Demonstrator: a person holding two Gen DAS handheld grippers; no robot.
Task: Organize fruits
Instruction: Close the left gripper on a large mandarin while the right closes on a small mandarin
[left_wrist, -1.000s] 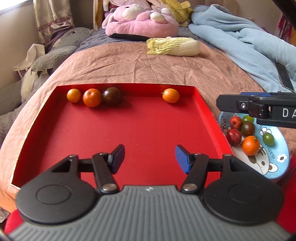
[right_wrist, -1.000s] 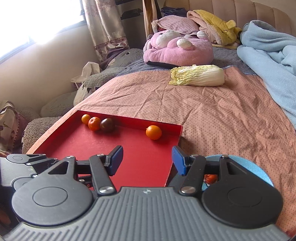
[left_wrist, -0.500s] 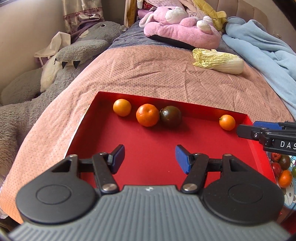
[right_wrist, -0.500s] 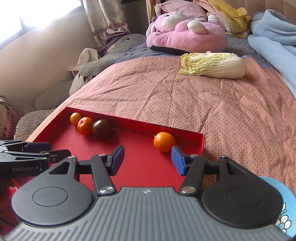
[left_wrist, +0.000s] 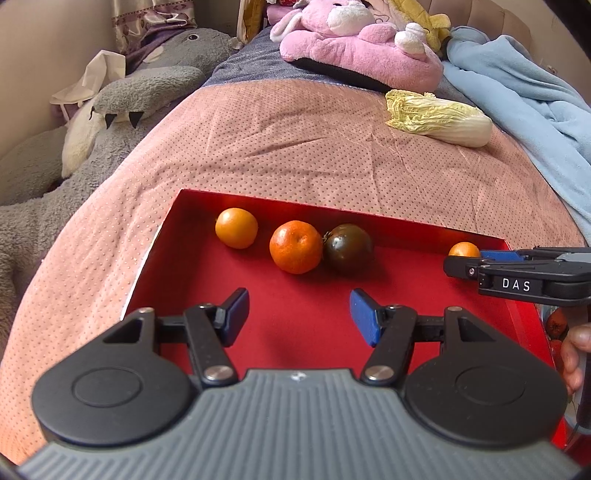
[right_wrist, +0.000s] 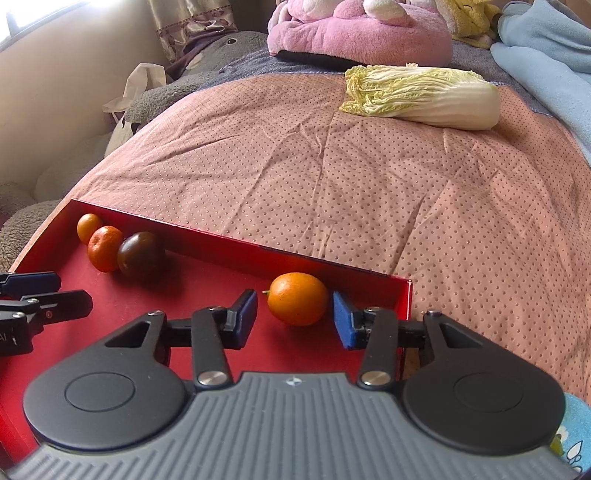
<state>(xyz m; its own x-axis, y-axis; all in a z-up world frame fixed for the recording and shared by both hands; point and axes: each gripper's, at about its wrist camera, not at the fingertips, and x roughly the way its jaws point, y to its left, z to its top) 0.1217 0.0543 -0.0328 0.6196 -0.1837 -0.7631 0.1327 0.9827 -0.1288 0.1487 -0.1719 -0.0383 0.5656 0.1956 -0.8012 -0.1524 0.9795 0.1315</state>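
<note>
right tongs (right_wrist: 294, 319): jaws have just been closing in, w/ the small orange (right_wrist: 298, 298) between them. Pads not pressing yet, small gaps on both sides, so they count as apart.
left tongs (left_wrist: 299, 315): jaws wide apart, nothing in them. They hang over the bare red floor of the tray (left_wrist: 406, 225).
how to do it well: keep the right pads level w/ the middle of the orange, squeeze slow. It's round & may roll to the tray wall, which is right behind it. Lift only when both pads hold.
where the orange is: in the far right corner of the tray, between the right pads.
other fruit: orange (left_wrist: 236, 228), tangerine (left_wrist: 295, 246) & dark tomato (left_wrist: 348, 247) sit in a row by the far wall, ahead of the left tongs.
</note>
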